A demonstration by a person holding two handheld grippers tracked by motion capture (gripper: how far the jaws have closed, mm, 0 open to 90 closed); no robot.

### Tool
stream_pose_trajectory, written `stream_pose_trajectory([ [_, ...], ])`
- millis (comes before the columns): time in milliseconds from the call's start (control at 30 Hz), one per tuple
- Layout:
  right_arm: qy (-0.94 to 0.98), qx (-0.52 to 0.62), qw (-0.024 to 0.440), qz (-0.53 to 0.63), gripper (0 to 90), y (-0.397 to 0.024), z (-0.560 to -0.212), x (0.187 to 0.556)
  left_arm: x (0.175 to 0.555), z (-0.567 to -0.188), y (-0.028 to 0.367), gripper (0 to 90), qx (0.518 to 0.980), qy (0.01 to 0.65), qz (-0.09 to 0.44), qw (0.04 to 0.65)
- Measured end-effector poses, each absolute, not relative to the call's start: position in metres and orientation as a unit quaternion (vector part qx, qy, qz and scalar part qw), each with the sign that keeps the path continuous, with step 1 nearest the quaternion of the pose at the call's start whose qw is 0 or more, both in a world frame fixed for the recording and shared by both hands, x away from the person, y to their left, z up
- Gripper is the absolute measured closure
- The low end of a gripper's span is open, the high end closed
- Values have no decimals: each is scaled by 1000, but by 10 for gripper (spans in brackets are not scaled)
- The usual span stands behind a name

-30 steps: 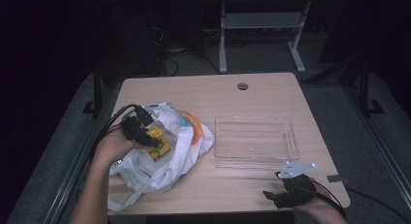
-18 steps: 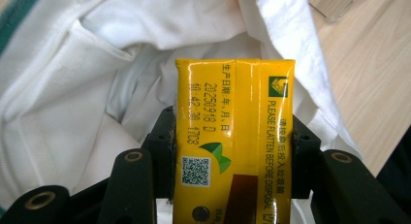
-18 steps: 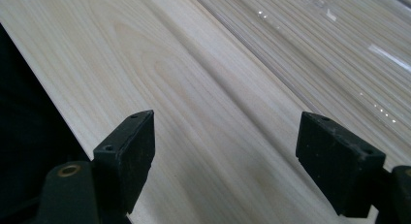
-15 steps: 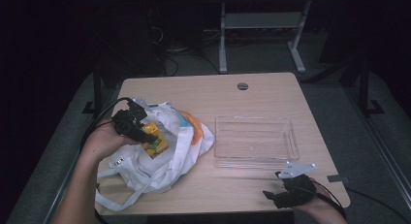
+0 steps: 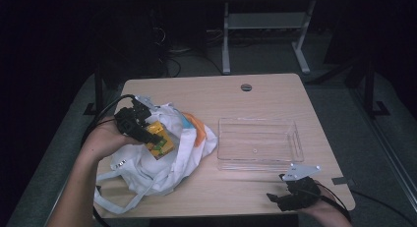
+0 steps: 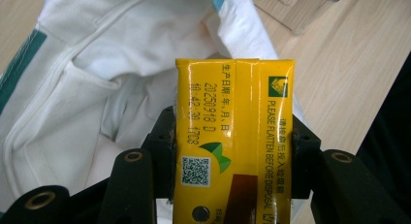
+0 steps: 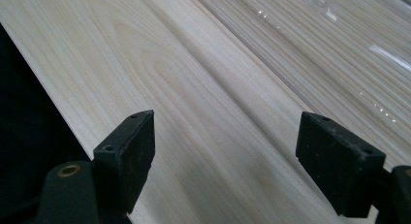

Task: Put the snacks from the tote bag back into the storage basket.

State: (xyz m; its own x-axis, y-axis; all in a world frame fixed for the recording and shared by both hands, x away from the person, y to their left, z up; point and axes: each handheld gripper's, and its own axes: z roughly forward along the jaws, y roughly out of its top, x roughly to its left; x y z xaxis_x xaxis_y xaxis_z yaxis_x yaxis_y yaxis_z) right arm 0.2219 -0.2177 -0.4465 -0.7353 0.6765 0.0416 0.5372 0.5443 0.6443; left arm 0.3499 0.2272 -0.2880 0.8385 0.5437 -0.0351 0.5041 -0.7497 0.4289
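Left hand-held gripper (image 6: pixel 232 185): I have its jaws clamped across the narrow sides of the yellow drink carton (image 6: pixel 235 136), held just above the open white cloth bag (image 5: pixel 162 163) at the table's (image 5: pixel 206 94) left side. I judge the carton light and fairly stiff, but crushable, with a slick printed skin; grip flat across opposite faces, with moderate force. Right hand-held gripper (image 7: pixel 242 151): jaws wide apart, empty, near the front edge beside the clear plastic tray (image 5: pixel 290 160).

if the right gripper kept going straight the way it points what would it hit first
Probably the clear plastic tray: the open right gripper looks across bare table toward its near wall, though depth is hard to judge.
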Motion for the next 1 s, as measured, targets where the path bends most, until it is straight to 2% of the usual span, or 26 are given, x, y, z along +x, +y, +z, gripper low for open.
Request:
stream_pose_trajectory([
  [1000, 873, 346, 105, 328, 216, -217, -446, 221, 349, -261, 185, 513, 947, 217, 26, 237],
])
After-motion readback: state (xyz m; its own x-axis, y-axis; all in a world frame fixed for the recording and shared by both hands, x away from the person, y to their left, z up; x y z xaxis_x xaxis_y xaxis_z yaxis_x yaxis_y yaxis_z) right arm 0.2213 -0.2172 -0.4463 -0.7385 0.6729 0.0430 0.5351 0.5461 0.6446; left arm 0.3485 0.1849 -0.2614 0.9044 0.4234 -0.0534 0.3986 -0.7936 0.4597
